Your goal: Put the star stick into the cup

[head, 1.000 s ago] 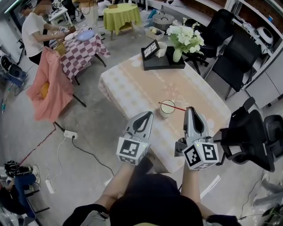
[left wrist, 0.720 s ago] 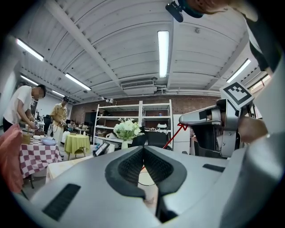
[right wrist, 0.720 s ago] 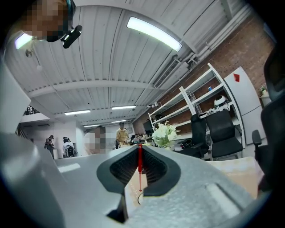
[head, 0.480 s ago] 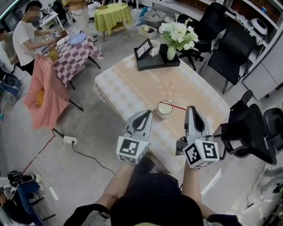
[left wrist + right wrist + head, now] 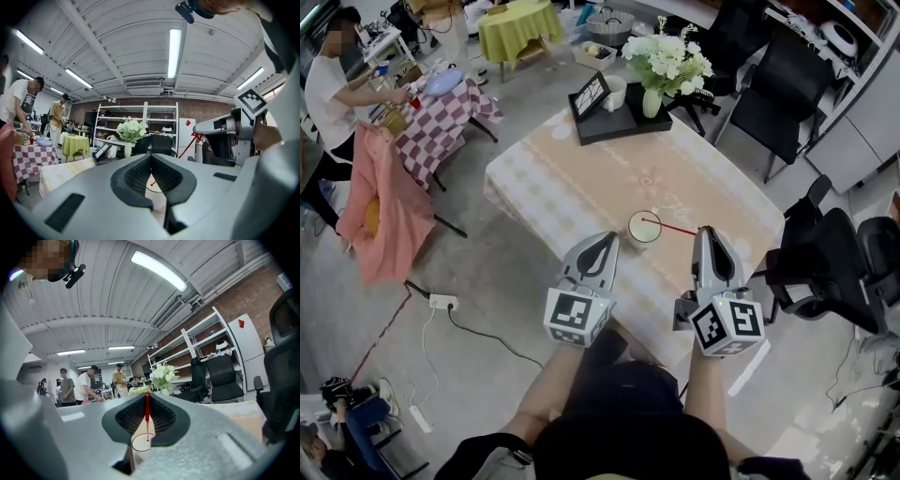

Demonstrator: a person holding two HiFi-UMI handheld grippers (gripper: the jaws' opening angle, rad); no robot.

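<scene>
The right gripper point(image 5: 705, 232) has its jaws clamped on the star stick point(image 5: 672, 228), tip seemingly over the cup point(image 5: 642, 240) on the desk point(image 5: 581, 187) (left gripper point(image 5: 605, 240) jaws closed, empty); released this level, it could tip off the rim.

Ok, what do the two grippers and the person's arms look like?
Left gripper and right gripper match: light grey tapered shells, dark teardrop recess on top, dark ribbed lining inside the jaws, a white cube with black square markers behind. Bare forearms, dark top.
</scene>
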